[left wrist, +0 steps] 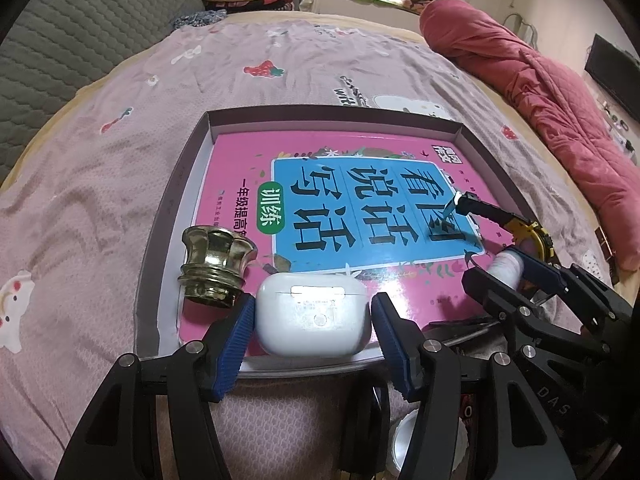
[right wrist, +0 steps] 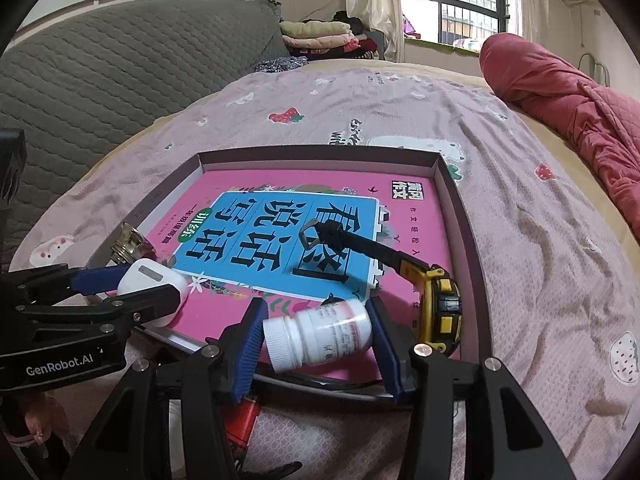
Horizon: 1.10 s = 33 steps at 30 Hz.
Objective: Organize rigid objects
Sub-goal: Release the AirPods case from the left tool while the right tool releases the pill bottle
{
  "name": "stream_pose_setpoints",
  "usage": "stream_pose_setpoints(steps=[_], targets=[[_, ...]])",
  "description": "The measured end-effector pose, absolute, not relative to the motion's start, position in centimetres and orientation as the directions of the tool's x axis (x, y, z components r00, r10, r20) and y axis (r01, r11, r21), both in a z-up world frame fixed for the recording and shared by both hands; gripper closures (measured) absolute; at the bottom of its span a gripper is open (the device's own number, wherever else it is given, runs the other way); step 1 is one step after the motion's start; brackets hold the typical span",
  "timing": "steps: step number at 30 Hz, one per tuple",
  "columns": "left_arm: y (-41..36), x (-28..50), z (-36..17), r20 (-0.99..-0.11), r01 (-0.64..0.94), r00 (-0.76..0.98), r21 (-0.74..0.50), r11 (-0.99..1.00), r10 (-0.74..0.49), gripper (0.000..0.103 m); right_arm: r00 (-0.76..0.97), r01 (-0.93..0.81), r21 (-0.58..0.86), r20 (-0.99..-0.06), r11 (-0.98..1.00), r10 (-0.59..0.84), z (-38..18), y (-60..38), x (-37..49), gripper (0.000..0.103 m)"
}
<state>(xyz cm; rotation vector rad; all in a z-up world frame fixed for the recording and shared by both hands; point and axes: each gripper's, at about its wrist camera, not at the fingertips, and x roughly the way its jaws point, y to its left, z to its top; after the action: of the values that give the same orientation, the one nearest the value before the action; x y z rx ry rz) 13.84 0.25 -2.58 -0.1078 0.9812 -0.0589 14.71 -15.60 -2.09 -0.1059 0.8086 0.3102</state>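
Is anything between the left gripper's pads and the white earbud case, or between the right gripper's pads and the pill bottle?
Nothing visible. The white earbud case sits directly between the left gripper pads, and the pill bottle lies on its side directly between the right gripper pads, both inside the box.

Below the shallow cardboard tray (right wrist: 464, 216), a red packet (right wrist: 242, 420) peeks between the gripper arms, mostly covered. The white plastic pill bottle's (right wrist: 320, 334) label print is too small to read. The yellow-and-black tape measure (left wrist: 534, 240) is half hidden behind the other hand-held gripper.
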Motion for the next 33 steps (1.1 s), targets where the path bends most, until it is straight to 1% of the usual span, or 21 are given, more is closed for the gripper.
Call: stream_pose_setpoints(steps=[17, 33], targets=[[0.4, 13.0, -1.9, -0.821, 0.005, 0.561, -0.127, 0.992, -0.108, 0.042, 0.655, -0.335, 0.012, -0.716, 0.942, 0.241, -1.6, -15.1, 14.1, 0.052], [0.5, 11.4, 0.3, -0.8, 0.009, 0.589, -0.132, 0.991, -0.112, 0.042, 0.721, -0.312, 0.028, -0.644, 0.95, 0.255, 1.2, -16.6, 12.5, 0.052]])
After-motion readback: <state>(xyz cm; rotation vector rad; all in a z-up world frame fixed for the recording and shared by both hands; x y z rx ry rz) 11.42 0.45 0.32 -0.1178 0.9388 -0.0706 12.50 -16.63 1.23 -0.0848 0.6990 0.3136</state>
